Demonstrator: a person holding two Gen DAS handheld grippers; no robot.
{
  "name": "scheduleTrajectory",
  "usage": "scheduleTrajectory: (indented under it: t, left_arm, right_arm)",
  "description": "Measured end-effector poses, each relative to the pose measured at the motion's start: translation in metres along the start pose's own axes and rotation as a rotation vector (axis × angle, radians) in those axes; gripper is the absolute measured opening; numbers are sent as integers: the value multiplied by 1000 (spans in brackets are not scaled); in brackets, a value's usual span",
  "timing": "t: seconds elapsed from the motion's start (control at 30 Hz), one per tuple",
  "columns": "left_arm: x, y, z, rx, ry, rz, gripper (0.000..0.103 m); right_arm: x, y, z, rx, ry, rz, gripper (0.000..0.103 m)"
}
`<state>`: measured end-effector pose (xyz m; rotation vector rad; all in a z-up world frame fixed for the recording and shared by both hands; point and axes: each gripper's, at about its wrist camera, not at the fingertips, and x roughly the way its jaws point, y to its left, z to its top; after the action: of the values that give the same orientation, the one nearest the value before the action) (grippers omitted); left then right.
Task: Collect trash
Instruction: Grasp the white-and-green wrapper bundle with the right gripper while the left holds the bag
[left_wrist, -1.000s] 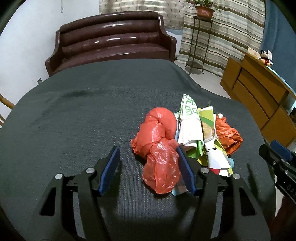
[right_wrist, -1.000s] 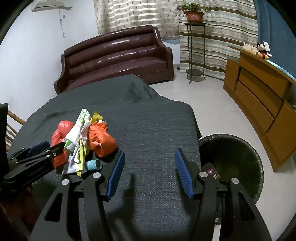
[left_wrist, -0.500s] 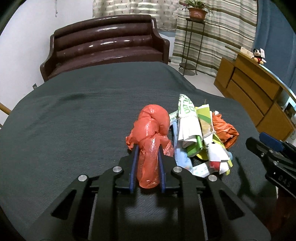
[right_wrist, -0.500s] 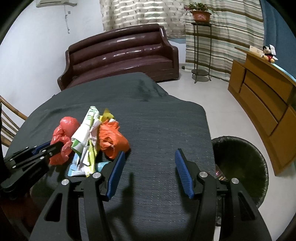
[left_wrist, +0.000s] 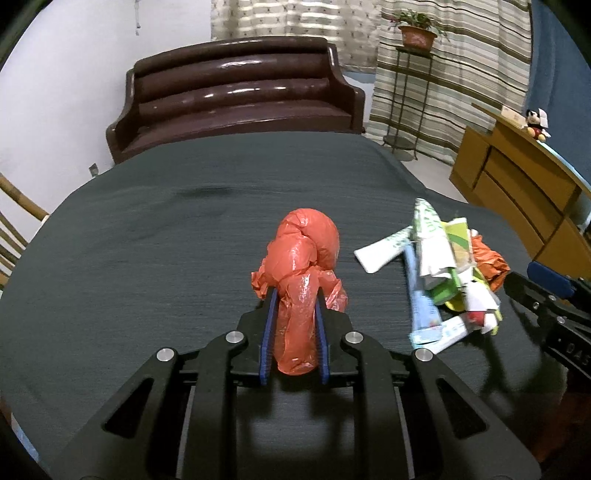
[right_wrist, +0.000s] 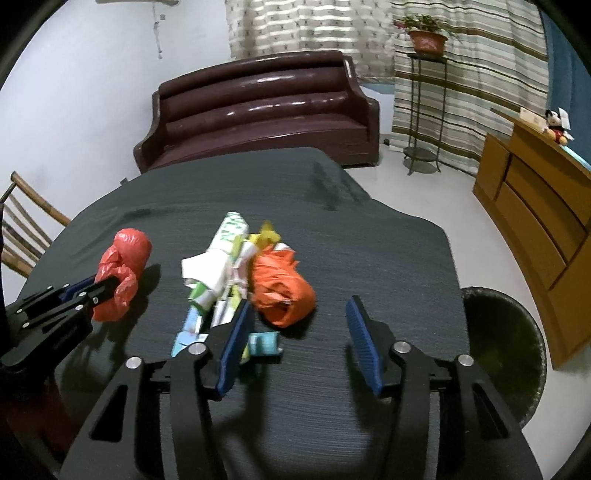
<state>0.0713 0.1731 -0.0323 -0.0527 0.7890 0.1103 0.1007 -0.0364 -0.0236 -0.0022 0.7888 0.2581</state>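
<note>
The red plastic bag (left_wrist: 301, 275) is being clamped between the blue pads of the left gripper (left_wrist: 294, 306), just left of the wrapper pile (right_wrist: 225, 273) on the dark table cover (right_wrist: 369, 266); the right gripper (right_wrist: 297, 325) is being closed, its jaws apart, nothing yet pinched; the orange bag (right_wrist: 282, 291) is lying at the pile's right edge; the trash bin (right_wrist: 506, 354) is standing well right of the pile, beside the table.

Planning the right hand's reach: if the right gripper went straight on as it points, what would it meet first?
Probably bare dark tablecloth. The right gripper, jaws closing on nothing, has the orange bag just left of its line; depth is unclear.
</note>
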Motion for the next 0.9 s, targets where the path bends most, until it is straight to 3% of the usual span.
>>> scheduleTrajectory:
  t: [0.43, 0.6, 0.9]
  left_arm:
    - [3, 28, -3, -38, 4, 33, 18]
    - [4, 30, -4, -46, 4, 27, 18]
    - [5, 32, -6, -50, 4, 12, 18]
  right_arm:
    - [12, 30, 0, -59, 41, 36, 37]
    - [20, 37, -2, -76, 63, 34, 27]
    - [19, 41, -5, -90, 56, 24, 24]
